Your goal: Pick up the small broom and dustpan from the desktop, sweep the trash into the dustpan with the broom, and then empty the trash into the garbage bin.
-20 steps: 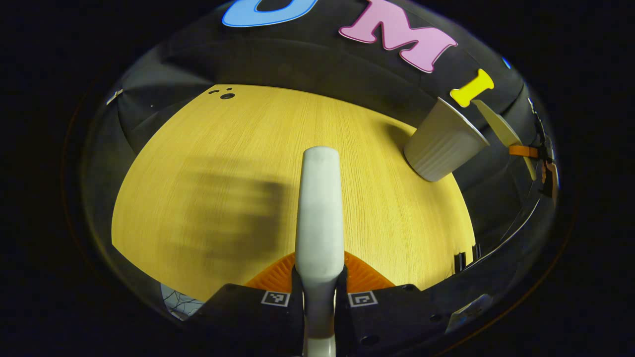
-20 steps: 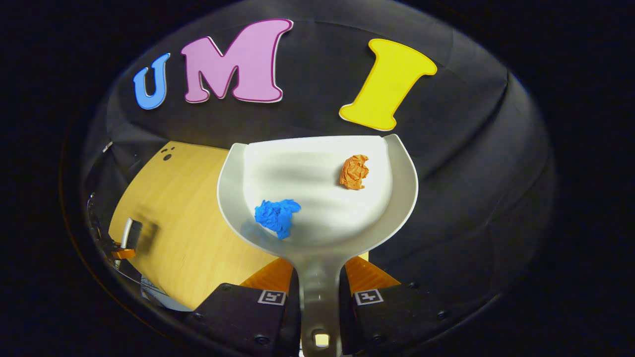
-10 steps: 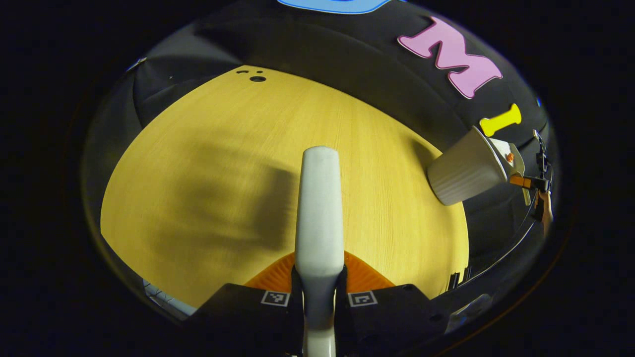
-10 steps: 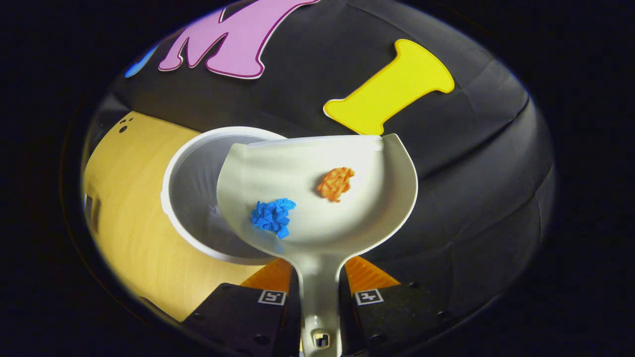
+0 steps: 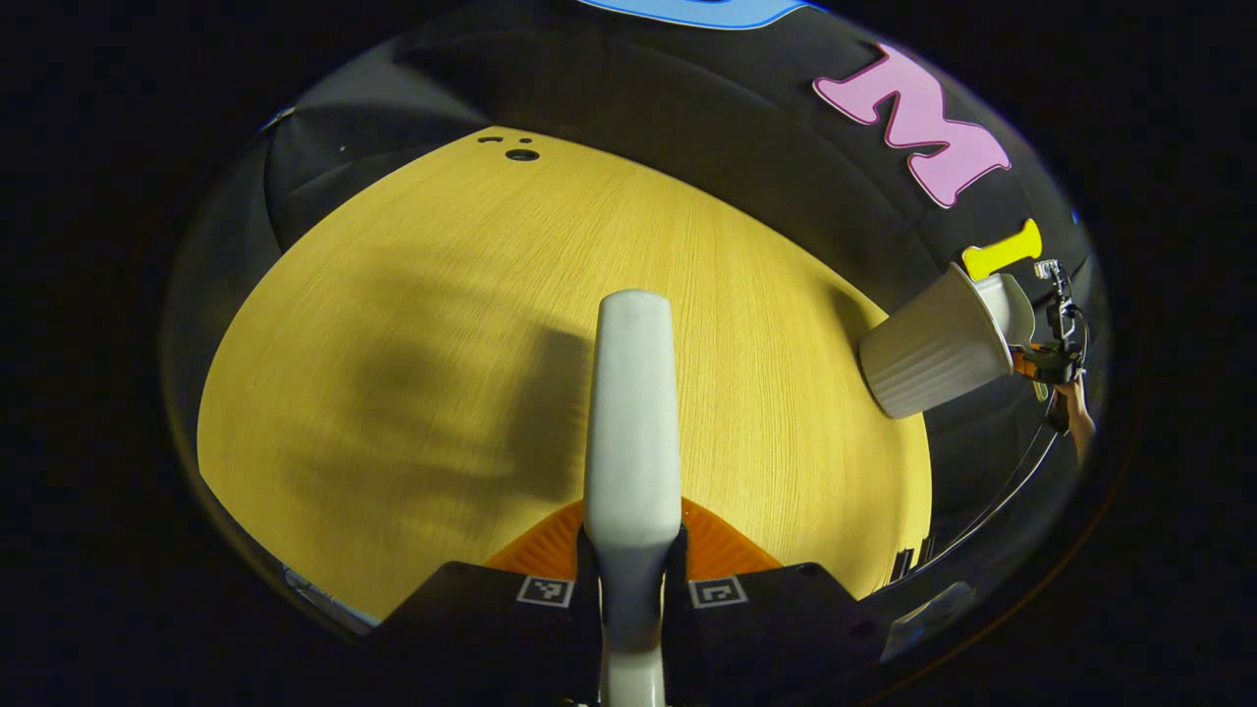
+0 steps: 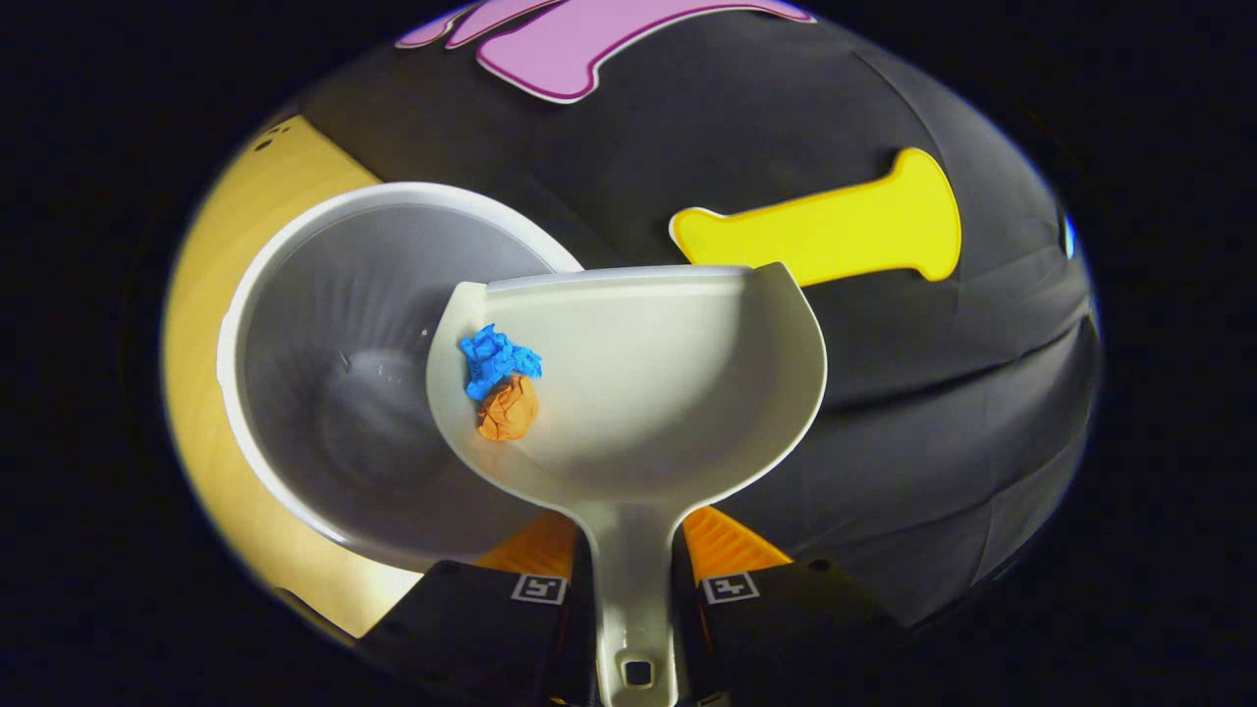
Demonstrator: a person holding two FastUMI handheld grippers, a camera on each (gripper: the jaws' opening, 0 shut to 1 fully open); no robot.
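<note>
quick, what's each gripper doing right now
Left gripper: shut on the broom handle, above the table.
Right gripper: shut on the dustpan handle, pan tilted over the bin.

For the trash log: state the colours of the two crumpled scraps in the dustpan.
Blue and orange, clearest in right gripper view.

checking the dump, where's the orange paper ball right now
In the right gripper view the orange paper ball lies in the dustpan, at its left wall, touching the blue paper ball, right beside the open garbage bin.
</note>
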